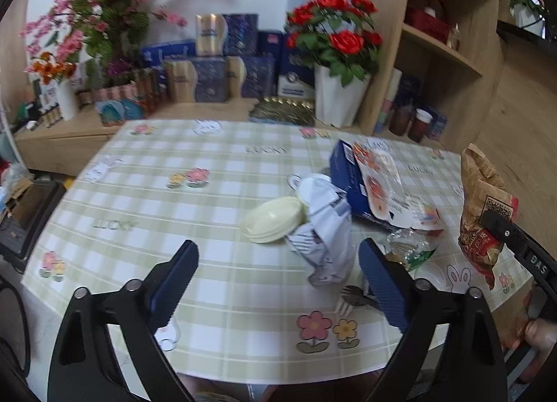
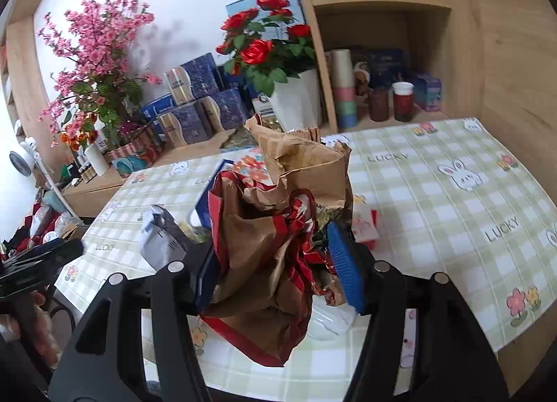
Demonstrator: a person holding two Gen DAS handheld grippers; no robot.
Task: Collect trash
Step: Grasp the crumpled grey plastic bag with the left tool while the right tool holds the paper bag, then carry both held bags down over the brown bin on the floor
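Your right gripper (image 2: 278,269) is closed partway on the crumpled brown and red paper bag (image 2: 275,228); both pads press into its sides and the bag is lifted above the table (image 2: 435,200). I judge this as the first piece collected, so the task is only at its beginning. I see no bin in either view, so I cannot tell where the bag should go.

Your left gripper (image 1: 278,283) stands wide open and holds nothing. It points at the heap of trash at about one o'clock from it. What is left, from largest to smallest: the blue box (image 1: 346,181) with a torn printed wrapper (image 1: 383,186) on it, the crumpled white paper (image 1: 327,238), the pale yellow lids (image 1: 273,219), the clear plastic wrap (image 1: 407,249) and the dark fork (image 1: 355,294) at five o'clock of the white paper.

For writing, the tablecloth carries the word "LUCKY" in several places. The bag shows a square code (image 1: 497,205). The right gripper's body, seen from the left camera, reads "DAS". The print on the wrapper is too blurred to read.
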